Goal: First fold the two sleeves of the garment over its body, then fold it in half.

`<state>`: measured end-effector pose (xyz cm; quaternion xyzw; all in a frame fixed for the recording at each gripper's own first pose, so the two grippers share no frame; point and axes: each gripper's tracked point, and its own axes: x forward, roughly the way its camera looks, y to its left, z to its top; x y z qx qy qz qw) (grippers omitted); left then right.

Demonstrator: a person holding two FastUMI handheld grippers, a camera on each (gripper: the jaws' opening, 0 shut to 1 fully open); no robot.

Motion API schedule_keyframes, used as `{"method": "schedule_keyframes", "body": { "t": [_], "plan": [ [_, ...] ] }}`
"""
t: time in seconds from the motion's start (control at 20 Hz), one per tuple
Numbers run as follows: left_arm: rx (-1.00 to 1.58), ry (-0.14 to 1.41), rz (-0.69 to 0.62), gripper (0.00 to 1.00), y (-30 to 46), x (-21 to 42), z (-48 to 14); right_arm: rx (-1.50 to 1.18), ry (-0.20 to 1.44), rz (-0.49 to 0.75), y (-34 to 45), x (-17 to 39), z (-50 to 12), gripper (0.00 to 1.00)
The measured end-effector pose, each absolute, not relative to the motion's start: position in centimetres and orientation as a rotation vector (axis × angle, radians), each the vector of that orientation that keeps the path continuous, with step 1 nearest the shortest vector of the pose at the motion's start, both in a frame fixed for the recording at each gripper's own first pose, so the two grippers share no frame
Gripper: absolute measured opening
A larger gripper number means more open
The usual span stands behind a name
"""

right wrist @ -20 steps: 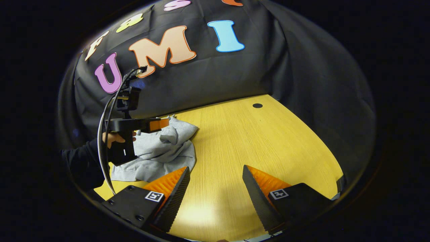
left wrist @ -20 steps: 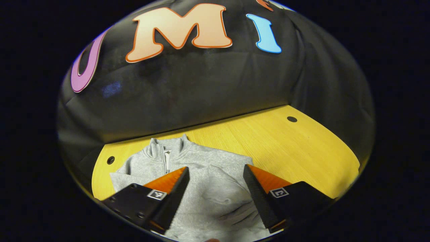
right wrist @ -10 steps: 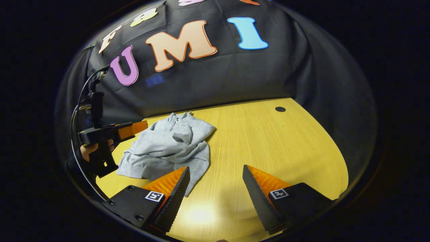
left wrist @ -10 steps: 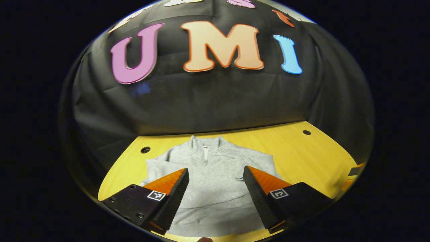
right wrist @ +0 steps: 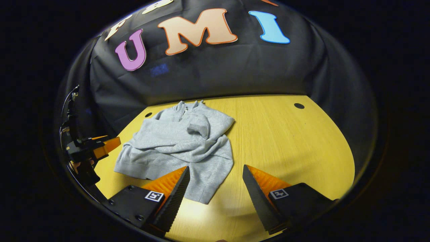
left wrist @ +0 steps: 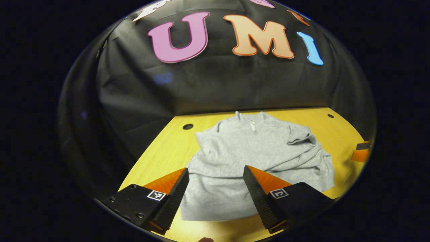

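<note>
Both tongs, left (left wrist: 216,198) and right (right wrist: 215,198), gape empty above a rumpled grey fleece garment (right wrist: 181,148) on wood-grain table (right wrist: 285,141).

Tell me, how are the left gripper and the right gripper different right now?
The left gripper points at the grey sweatshirt, with cloth showing between its fingers; the right gripper has mostly bare yellow table between its fingers.
The left gripper faces the sweatshirt's bottom hem, looking toward the collar; the right gripper is off to one side of it.
Both are open and hold nothing.
</note>
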<state>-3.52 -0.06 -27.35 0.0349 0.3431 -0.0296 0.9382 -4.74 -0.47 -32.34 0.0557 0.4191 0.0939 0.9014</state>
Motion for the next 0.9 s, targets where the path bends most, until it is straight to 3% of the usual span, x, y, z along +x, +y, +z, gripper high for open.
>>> {"method": "schedule_keyframes", "body": {
  "t": [0.1, 0.4, 0.45, 0.5, 0.55, 0.8, 0.9],
  "plan": [
    [0.049, 0.742, -0.047, 0.96, 1.4, -4.9, -29.1, 0.086, 0.889, 0.186, 0.4, -4.9, -33.3, 0.94],
    [0.005, 0.847, -0.033, 0.96, 3.8, -7.4, -33.6, 0.037, 0.964, 0.157, 2.1, -6.0, -36.3, 0.99],
    [-0.008, 0.855, -0.027, 0.96, 4.0, -7.5, -34.1, 0.033, 0.975, 0.154, 2.3, -6.1, -36.8, 0.95],
    [-0.017, 0.863, -0.022, 0.96, 4.2, -7.7, -34.6, 0.026, 0.984, 0.149, 2.5, -6.2, -37.2, 0.99],
    [-0.025, 0.873, -0.020, 0.96, 4.2, -7.9, -35.0, 0.019, 0.993, 0.145, 2.6, -6.3, -37.6, 0.95],
    [-0.043, 0.891, -0.026, 0.97, 4.2, -8.3, -36.3, -0.008, 1.027, 0.110, 2.6, -6.3, -39.5, 0.99],
    [-0.051, 0.890, -0.032, 0.94, 3.9, -8.4, -36.5, -0.009, 1.046, 0.102, 2.6, -6.4, -40.3, 0.95]
  ]
}}
